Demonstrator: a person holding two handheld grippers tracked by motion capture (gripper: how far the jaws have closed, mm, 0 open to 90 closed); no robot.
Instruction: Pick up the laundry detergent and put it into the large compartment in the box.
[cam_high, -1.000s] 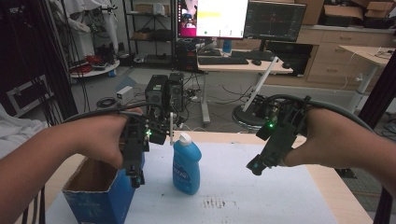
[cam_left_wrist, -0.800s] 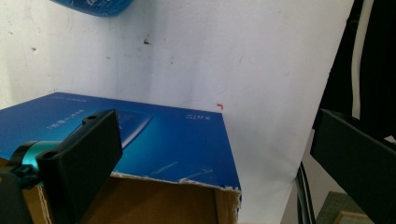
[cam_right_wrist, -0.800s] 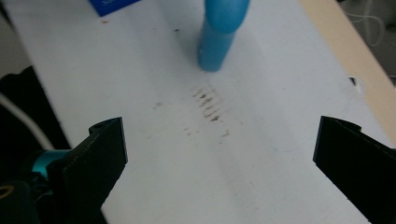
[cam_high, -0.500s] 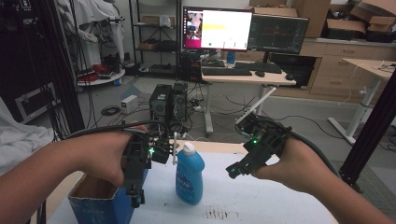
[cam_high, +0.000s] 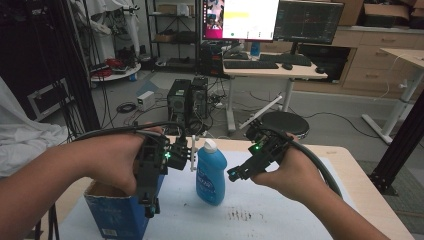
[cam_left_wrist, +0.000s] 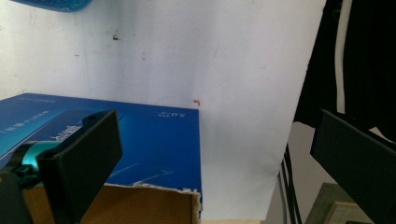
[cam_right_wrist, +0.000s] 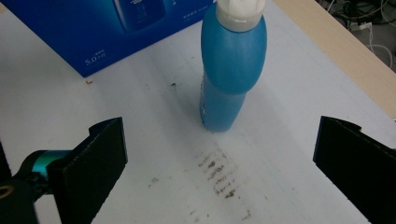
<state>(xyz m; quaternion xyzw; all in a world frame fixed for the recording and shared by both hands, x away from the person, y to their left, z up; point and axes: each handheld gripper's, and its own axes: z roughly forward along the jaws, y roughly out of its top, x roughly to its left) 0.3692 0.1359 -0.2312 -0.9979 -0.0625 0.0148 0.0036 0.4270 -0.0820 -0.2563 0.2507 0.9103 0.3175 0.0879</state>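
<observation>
Two grippers flank the blue bottle (cam_high: 211, 171) in the high view: left gripper (cam_high: 151, 206) over the blue box (cam_high: 117, 215), right gripper (cam_high: 235, 174) beside the bottle. Left gripper view: jaws spread above the box. Right gripper view: jaws wide, bottle upright on the white mat (cam_right_wrist: 289, 140) between them, untouched.

1. The blue bottle (cam_high: 211, 172) stood upright on the white mat (cam_high: 280, 215), with bare mat on its right and near sides.
2. The open blue box (cam_high: 117, 217) blocked the mat's left, standing close to the bottle.
3. The right gripper (cam_high: 239, 172) hung beside the bottle, jaws spread wide, nothing between.
</observation>
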